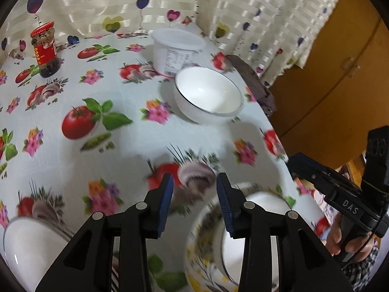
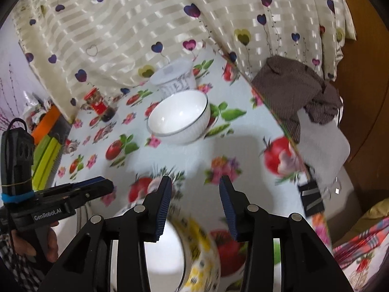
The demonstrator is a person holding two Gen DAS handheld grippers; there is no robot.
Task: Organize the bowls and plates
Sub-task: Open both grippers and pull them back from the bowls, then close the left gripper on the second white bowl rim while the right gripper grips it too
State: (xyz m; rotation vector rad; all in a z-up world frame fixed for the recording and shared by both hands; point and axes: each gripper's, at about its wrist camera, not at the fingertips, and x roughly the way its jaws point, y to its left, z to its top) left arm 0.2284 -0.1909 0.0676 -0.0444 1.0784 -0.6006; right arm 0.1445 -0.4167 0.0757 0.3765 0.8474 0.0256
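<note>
A white bowl (image 1: 209,96) with a dark rim stands on the far right of the patterned tablecloth; it also shows in the right wrist view (image 2: 178,118). Near the front, a white bowl (image 1: 257,233) sits in a flowered plate (image 1: 201,250); the right wrist view shows the same bowl (image 2: 163,253) and plate (image 2: 204,250). Another white bowl (image 1: 29,243) is at lower left. My left gripper (image 1: 194,194) is open and empty above the cloth, beside the plate. My right gripper (image 2: 195,196) is open and empty above the plate's far edge. Each gripper shows in the other's view.
A white lidded tub (image 1: 176,48) stands behind the far bowl, a red-capped jar (image 1: 46,51) at the far left. A heart-print curtain (image 1: 145,2) hangs behind. A brown cloth (image 2: 299,92) drapes over the table's right edge. Green and orange boxes (image 2: 46,146) lie at the left.
</note>
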